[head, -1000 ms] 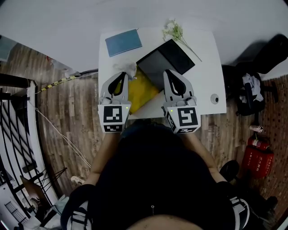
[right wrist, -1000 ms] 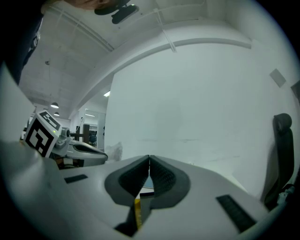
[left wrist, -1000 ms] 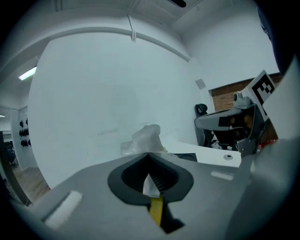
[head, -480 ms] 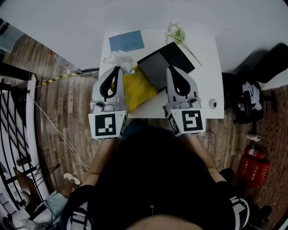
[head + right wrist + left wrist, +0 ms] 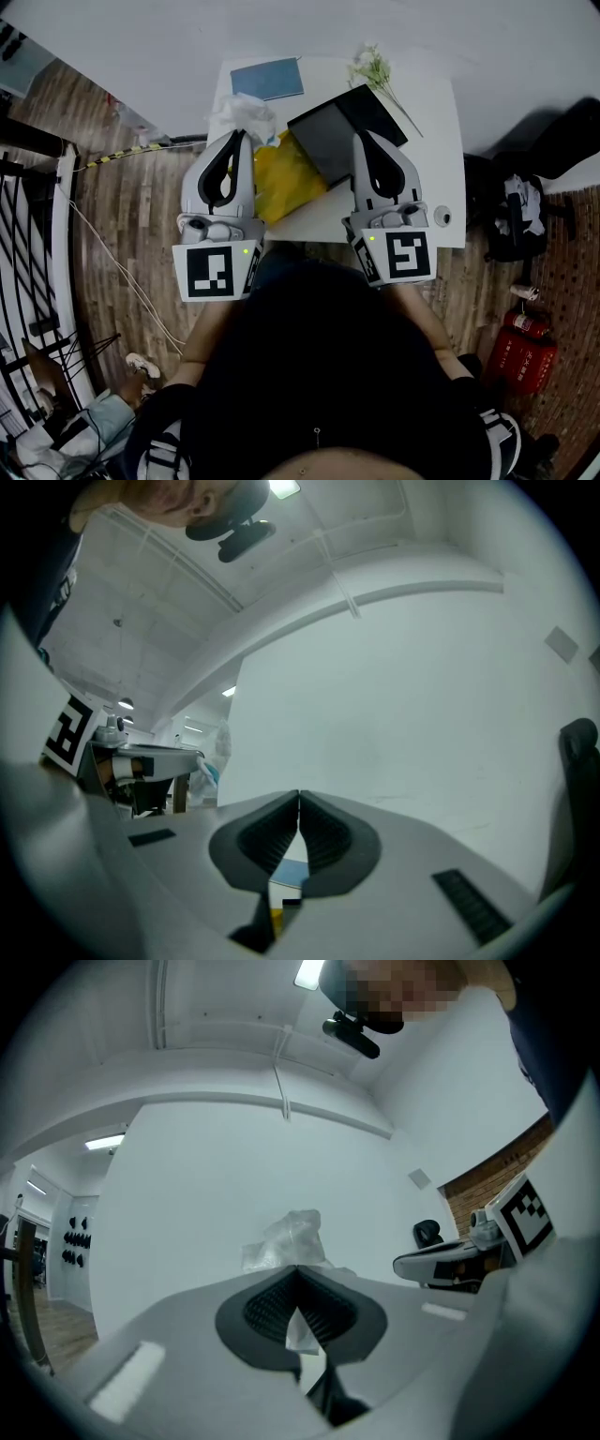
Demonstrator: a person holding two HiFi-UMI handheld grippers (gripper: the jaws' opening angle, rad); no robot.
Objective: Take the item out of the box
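In the head view, the yellow item is showing just beside the black box, over the tabletop. The left hand-held gripper is pinching clear plastic wrap with closed jaws. The right hand-held gripper is showing closed, empty jaws.

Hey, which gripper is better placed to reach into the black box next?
Right, probably. The right gripper hangs over the black box, jaws shut on nothing. The left gripper is shut on crumpled clear plastic and sits off the box.

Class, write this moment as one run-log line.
left gripper: shut on clear plastic | right gripper: shut, empty | yellow item: beside black box
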